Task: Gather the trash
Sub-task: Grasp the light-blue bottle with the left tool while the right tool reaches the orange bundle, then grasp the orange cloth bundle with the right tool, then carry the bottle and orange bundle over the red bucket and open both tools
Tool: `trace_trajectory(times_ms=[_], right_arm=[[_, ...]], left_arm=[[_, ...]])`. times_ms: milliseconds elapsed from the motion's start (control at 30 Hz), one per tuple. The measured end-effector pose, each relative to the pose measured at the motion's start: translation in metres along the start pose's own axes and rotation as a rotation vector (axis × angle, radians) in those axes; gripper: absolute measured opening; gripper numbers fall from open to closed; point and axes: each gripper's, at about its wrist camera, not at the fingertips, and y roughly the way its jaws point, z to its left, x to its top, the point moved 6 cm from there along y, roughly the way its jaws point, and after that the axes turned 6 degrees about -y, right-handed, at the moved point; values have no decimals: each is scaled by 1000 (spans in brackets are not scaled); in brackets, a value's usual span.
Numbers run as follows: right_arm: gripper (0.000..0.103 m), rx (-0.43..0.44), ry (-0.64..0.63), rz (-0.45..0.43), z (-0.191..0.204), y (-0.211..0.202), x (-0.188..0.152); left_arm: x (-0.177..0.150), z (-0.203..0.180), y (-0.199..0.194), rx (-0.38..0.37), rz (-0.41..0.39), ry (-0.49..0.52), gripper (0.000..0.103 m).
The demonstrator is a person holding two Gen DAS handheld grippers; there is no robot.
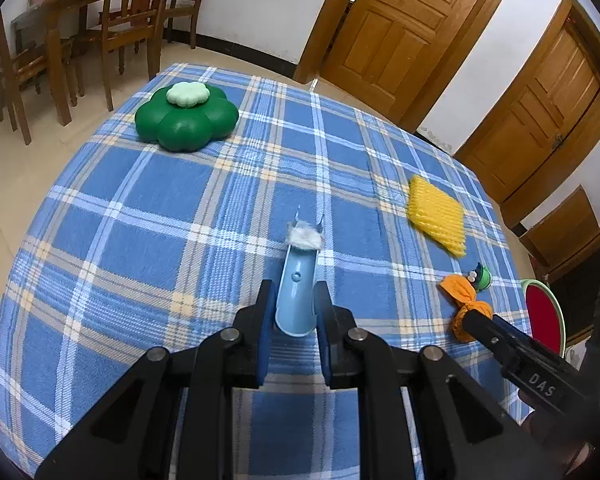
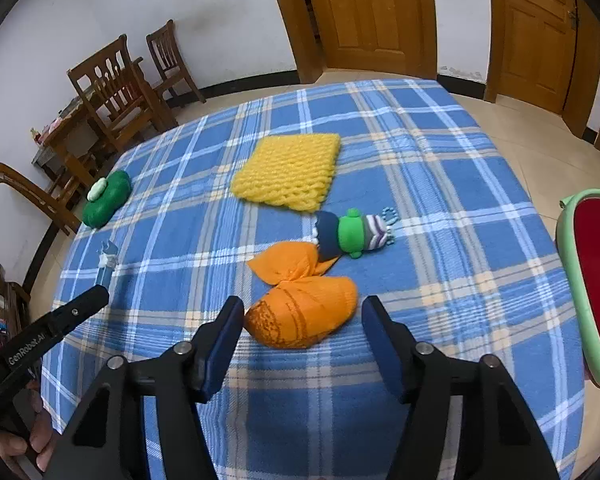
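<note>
Left wrist view: left gripper [image 1: 292, 312] clamped on blue tongs [image 1: 296, 300], which pinch a white wad [image 1: 305, 237] over the plaid cloth [image 1: 160, 216], prob. so trash stays off the pads. Right gripper [image 2: 302, 334] open, straddling orange bundle [image 2: 302, 314], no pad contact yet; red bin [image 2: 598, 280] far right.

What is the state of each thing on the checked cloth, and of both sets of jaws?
Left gripper: jaws shut on blue tongs.
Tongs: gripping white wad.
Right gripper: jaws open around orange bundle.
Orange bundle: tied, lying flat.
Green flower box: lid on.
Yellow mesh pad: flat.
</note>
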Motion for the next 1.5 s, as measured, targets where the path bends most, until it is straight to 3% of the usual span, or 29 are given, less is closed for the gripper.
trace_trajectory(times_ms=[233, 467, 900, 1500], right_arm=[[53, 1, -6, -23, 1, 2, -1], [44, 57, 19, -44, -5, -11, -9], [44, 73, 77, -162, -29, -74, -20], [44, -21, 211, -300, -109, -151, -28]], left_arm=[[-1, 1, -2, 2, -1, -1, 19], [-1, -9, -7, -5, -5, 17, 19], [-8, -42, -27, -54, -9, 71, 19], [-24, -124, -46, -167, 31, 209, 19]])
